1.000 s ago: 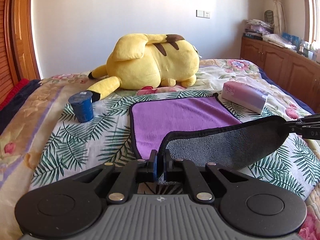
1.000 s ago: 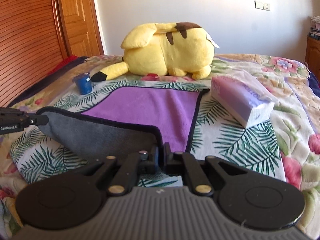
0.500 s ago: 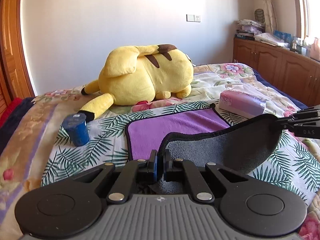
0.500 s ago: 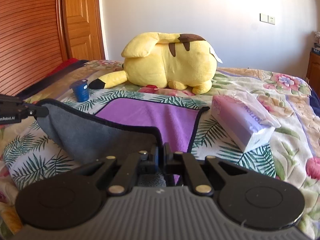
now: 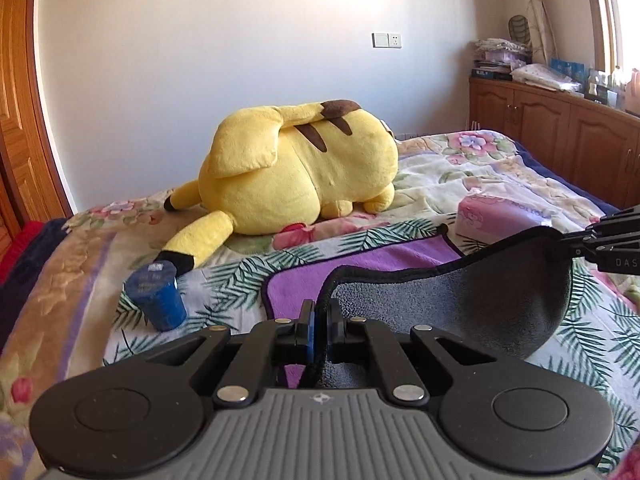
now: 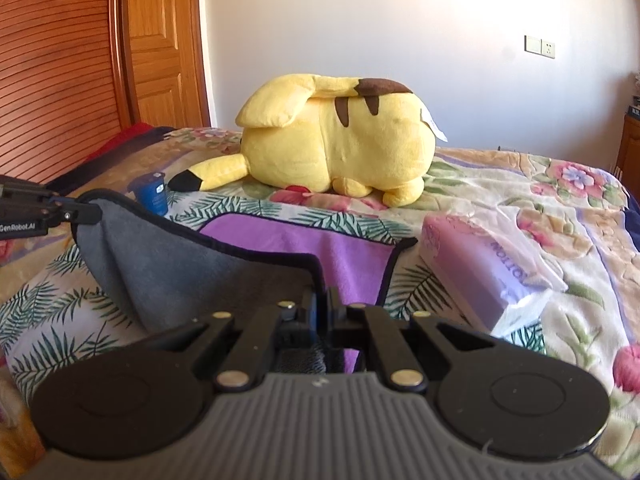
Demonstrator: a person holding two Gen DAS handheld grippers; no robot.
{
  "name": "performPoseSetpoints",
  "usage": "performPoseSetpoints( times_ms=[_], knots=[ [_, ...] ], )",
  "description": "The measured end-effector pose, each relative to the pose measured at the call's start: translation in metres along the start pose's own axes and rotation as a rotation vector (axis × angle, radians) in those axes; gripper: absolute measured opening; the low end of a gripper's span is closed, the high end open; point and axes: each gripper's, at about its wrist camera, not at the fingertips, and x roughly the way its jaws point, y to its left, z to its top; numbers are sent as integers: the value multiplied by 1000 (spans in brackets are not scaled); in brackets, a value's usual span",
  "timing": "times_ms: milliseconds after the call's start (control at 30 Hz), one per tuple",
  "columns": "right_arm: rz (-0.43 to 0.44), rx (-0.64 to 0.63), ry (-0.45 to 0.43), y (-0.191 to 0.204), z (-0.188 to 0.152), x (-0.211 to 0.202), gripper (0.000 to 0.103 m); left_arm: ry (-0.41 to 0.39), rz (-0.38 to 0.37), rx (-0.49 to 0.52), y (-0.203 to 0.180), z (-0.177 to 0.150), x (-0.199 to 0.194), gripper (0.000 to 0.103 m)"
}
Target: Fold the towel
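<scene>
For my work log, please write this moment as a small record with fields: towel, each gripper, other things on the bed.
towel: purple face, grey underside, near edge lifted and sagging between the grippers, far part flat on the bed
left gripper: shut on one near corner
right gripper: shut on the other near corner
yellow plush toy: beyond the towel
blue cup: left of the towel
tissue pack: right of the towel

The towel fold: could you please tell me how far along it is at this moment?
Done: both near corners are pinched, one in the left gripper, one in the right gripper. In hand: the near edge of the towel is lifted, grey underside showing, while the purple far half lies flat on the bed. Left: carry the edge over to the far edge, lay it down, release. No fold is finished yet.
</scene>
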Motion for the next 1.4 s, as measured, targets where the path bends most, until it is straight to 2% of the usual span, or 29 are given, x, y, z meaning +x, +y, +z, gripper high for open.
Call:
performPoseSetpoints(
  times_ms=[233, 667, 833, 1200, 1400],
  knots=[
    [-12, -35, -32, -5, 11, 9, 5, -85, 30, -1, 5, 15, 7, 0],
    [-58, -81, -132, -13, 28, 29, 5, -96, 62, 6, 17, 29, 42, 0],
    [-76, -56, -143, -19, 35, 44, 5, -98, 86, -8, 19, 32, 55, 0],
    [-106, -87, -148, -22, 35, 72, 5, -114, 119, 2, 18, 31, 86, 0],
    [-115, -83, -114, -29, 26, 99, 5, -99, 140, -1, 22, 22, 118, 0]
  ],
)
